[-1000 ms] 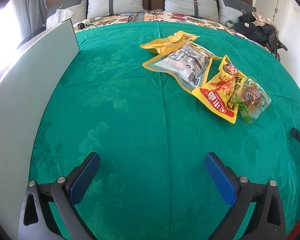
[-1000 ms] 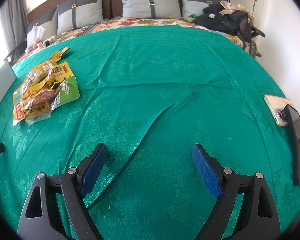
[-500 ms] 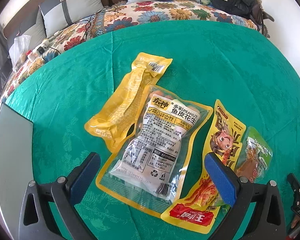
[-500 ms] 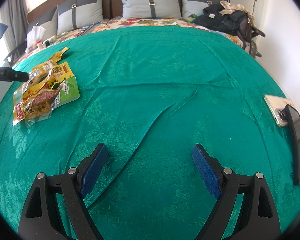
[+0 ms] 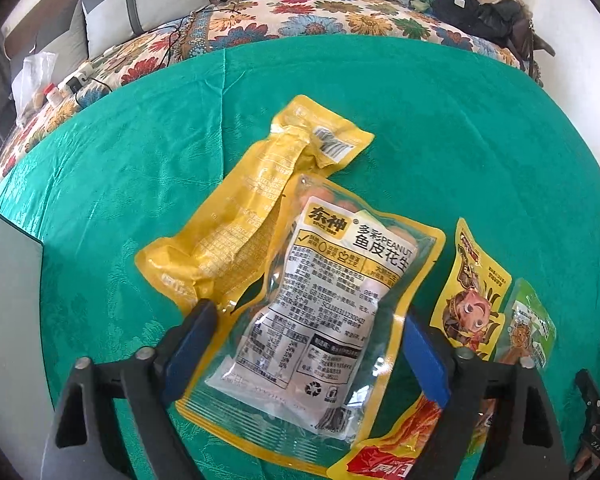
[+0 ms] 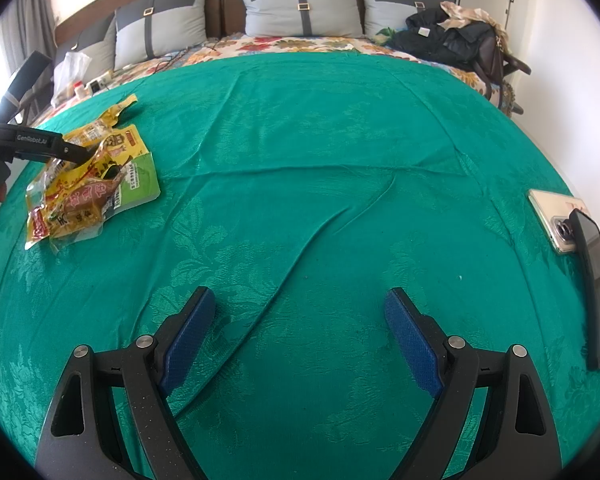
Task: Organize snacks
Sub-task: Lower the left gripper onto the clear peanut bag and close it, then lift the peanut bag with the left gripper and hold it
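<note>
In the left wrist view a clear, yellow-edged peanut bag (image 5: 324, 304) lies flat on the green cloth (image 5: 420, 128). It overlaps a crumpled yellow pack (image 5: 256, 216). Right of them lie a yellow cartoon pack (image 5: 472, 300) and a small green pack (image 5: 528, 328). My left gripper (image 5: 306, 344) points down over the peanut bag with its jaws closing; the bag lies between the blue pads, which stand at its side edges without squeezing it. My right gripper (image 6: 300, 320) hangs open over bare cloth, far right of the snack pile (image 6: 92, 188).
A grey panel (image 5: 8, 320) stands at the cloth's left edge. Two phones (image 6: 552, 216) (image 6: 596, 288) lie at the right edge. Pillows (image 6: 300, 8), a floral sheet and dark bags (image 6: 452, 40) are at the back.
My left gripper swept forward from bare cloth to above the snack pile, and its jaws have narrowed around the peanut bag. The right gripper stayed still.
</note>
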`<state>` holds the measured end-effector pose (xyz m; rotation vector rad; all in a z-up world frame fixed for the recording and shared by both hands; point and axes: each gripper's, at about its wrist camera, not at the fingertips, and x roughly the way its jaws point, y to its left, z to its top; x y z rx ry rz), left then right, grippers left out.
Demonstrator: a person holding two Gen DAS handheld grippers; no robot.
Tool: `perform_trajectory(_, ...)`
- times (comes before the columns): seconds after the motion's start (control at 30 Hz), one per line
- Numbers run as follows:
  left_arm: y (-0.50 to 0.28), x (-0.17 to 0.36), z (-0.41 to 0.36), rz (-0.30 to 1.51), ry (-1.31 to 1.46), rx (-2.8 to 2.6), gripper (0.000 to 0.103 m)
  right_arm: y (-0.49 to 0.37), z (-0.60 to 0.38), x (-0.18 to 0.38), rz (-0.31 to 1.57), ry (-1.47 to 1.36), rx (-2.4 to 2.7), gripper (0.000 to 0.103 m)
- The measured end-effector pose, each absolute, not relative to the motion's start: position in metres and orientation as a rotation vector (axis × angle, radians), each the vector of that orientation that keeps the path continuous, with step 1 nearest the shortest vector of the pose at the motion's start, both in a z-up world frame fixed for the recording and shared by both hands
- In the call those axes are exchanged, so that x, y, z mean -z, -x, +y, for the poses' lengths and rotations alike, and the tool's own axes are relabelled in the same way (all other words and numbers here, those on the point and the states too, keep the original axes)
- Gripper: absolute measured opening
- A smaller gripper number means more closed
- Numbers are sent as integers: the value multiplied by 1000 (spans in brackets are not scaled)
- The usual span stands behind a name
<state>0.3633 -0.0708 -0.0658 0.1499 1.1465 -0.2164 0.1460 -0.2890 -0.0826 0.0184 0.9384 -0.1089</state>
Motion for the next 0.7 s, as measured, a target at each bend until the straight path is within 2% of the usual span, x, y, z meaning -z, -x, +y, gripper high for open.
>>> perform_trajectory(0.03, -359, 64, -73, 1135, -168, 214, 69, -146, -289, 83, 939, -19, 109, 89)
perform_trajectory(0.1, -350, 61, -76, 1133, -189, 209, 63, -146, -289, 83, 939, -19, 109, 89)
perform_trajectory(0.27, -311, 59, -50, 1156, -105, 181, 60, -146, -289, 83, 939, -19, 109, 89)
perform_trajectory(0.4, -258, 59, -6, 1175, 50, 81, 60, -146, -289, 83, 939, -19, 109, 89)
perform_trajectory(0.57, -183, 60, 22, 1142, 91, 13, 61, -146, -289, 83, 939, -19, 109, 89)
perform_trajectory(0.67, -158, 63, 27, 1083, 94, -9, 70, -146, -289, 83, 939, -19, 110, 89)
perform_trajectory(0.7, -156, 66, 27, 1070, 94, -15, 78, -146, -289, 83, 939, -19, 110, 89)
